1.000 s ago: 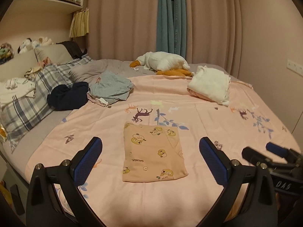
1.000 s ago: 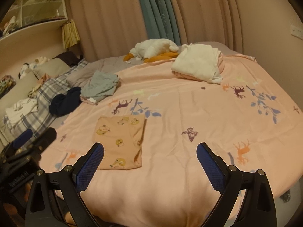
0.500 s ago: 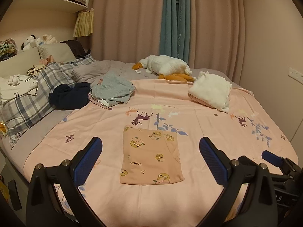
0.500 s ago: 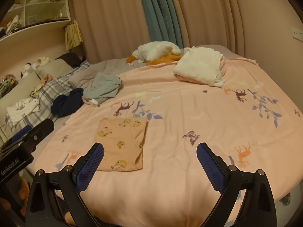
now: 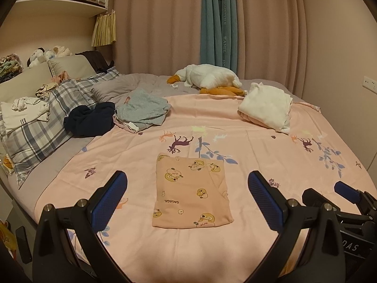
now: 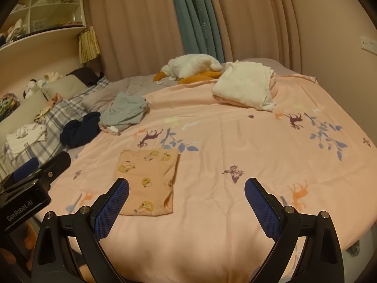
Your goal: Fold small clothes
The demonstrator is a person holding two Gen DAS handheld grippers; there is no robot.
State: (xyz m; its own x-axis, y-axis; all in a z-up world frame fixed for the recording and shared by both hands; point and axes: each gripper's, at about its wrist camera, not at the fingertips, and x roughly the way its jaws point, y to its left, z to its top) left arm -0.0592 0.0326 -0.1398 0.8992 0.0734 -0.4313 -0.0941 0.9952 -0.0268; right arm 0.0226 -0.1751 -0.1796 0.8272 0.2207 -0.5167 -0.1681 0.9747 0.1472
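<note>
One garment looks finished: a small peach garment printed with yellow cartoon ducks (image 5: 192,192) lies flat as a neat rectangle on the pink animal-print bedspread (image 5: 259,146), near the front edge of the bed and well apart from everything else. Its edges are squared and nothing hangs loose, so the folding of this piece appears complete.

Neither tool is touching cloth. The left hand-held gripper (image 5: 186,198) hangs above the near edge of the bed with its blue pads spread wide and nothing between them, the folded piece showing in the gap. The right hand-held gripper (image 6: 186,202) is likewise released and empty, the folded piece lying below its left pad (image 6: 109,210) in that view.

Several pieces seem left to do. A rumpled grey garment (image 5: 142,108) sits over some pale pink cloth toward the left far side of the bedspread, and just beside it a crumpled dark navy garment (image 5: 90,119) rests against the plaid pillow (image 5: 35,136). More white clothing (image 5: 23,113) lies loosely on that pillow. A cream-white bundle (image 5: 266,108) on the right far side is roughly folded over something pink; whether it counts as done cannot be told. A white plush goose (image 5: 207,77) lies behind it.

Judging from this, the task is early to midway, and the likely next step is fetching one of the unfolded pieces on the left.
</note>
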